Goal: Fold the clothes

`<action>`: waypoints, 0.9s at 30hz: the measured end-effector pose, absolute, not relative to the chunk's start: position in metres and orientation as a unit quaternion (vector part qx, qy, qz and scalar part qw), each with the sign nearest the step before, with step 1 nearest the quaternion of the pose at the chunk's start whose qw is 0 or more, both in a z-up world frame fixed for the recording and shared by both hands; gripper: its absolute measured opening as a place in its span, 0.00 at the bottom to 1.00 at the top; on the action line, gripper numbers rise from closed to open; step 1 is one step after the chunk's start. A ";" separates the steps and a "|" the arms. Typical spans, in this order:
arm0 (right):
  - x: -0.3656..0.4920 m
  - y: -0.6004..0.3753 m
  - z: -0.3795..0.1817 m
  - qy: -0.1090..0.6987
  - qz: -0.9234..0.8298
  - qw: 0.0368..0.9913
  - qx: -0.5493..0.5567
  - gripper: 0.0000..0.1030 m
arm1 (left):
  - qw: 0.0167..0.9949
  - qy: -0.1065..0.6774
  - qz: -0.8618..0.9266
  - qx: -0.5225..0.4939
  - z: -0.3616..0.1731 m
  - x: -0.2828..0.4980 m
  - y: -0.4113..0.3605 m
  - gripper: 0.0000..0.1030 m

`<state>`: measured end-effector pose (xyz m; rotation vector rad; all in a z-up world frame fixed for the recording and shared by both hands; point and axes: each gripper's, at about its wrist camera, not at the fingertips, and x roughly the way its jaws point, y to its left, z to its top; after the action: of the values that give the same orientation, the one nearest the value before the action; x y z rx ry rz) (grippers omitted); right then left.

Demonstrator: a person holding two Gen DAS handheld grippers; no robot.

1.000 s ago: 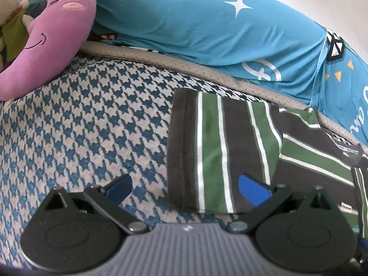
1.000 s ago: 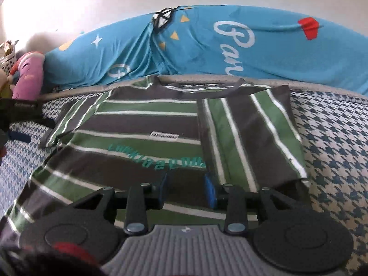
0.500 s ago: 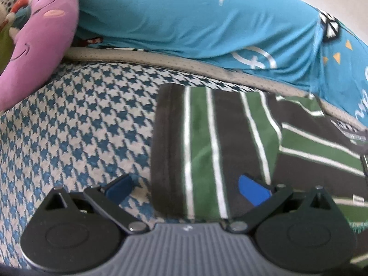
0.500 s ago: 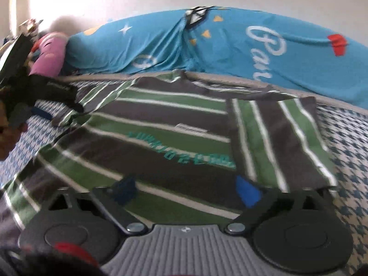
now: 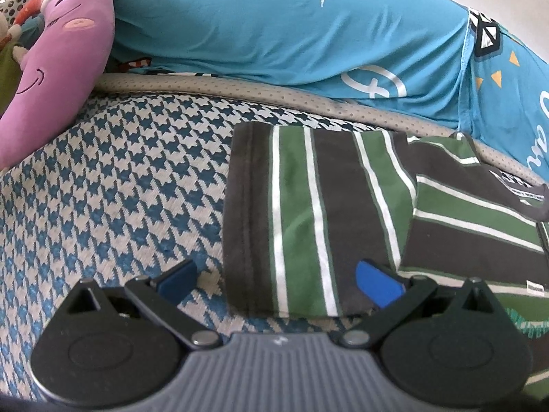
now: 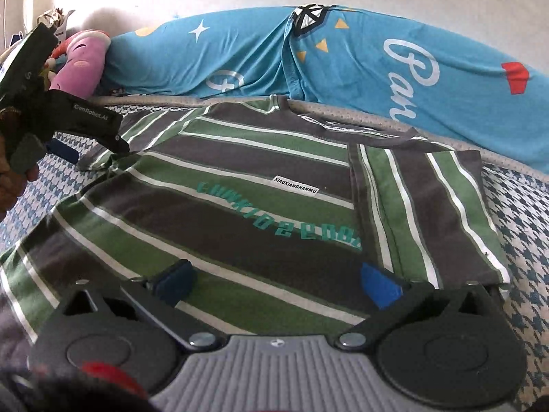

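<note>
A dark grey T-shirt with green and white stripes (image 6: 240,213) lies flat on the houndstooth bed cover (image 5: 120,185). Its right sleeve (image 6: 422,213) is folded in over the body. Its left sleeve (image 5: 319,219) lies spread out to the side. My left gripper (image 5: 278,283) is open just above that sleeve's near hem, one fingertip over the cover and the other over the sleeve. The right wrist view shows the left gripper (image 6: 92,147) at the far left, at the sleeve. My right gripper (image 6: 278,285) is open over the shirt's lower body, holding nothing.
A large blue quilt with white stars and lettering (image 5: 274,34) runs along the back, behind a grey piped edge (image 5: 240,89). A purple moon-shaped plush (image 5: 58,65) leans at the back left. Bare houndstooth cover (image 6: 525,226) shows right of the shirt.
My right gripper went from nearly shut on the shirt's body to wide open. The left gripper stayed open and shifted slightly around the left sleeve.
</note>
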<state>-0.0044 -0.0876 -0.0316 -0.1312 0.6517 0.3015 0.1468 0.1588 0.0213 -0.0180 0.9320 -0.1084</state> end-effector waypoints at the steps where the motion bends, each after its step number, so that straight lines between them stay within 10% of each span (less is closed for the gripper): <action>1: -0.004 -0.087 -0.032 0.319 0.147 0.934 -0.064 1.00 | 0.892 0.449 -0.053 -0.008 0.022 0.146 0.159 1.00; 27: -0.005 -0.087 -0.030 0.320 0.148 0.933 -0.067 1.00 | 0.895 0.443 -0.056 -0.008 0.027 0.135 0.156 1.00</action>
<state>-0.0047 -0.0870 -0.0301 -0.1379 0.6550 0.3023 0.1353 0.1561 0.0266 -0.0157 0.9181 -0.1160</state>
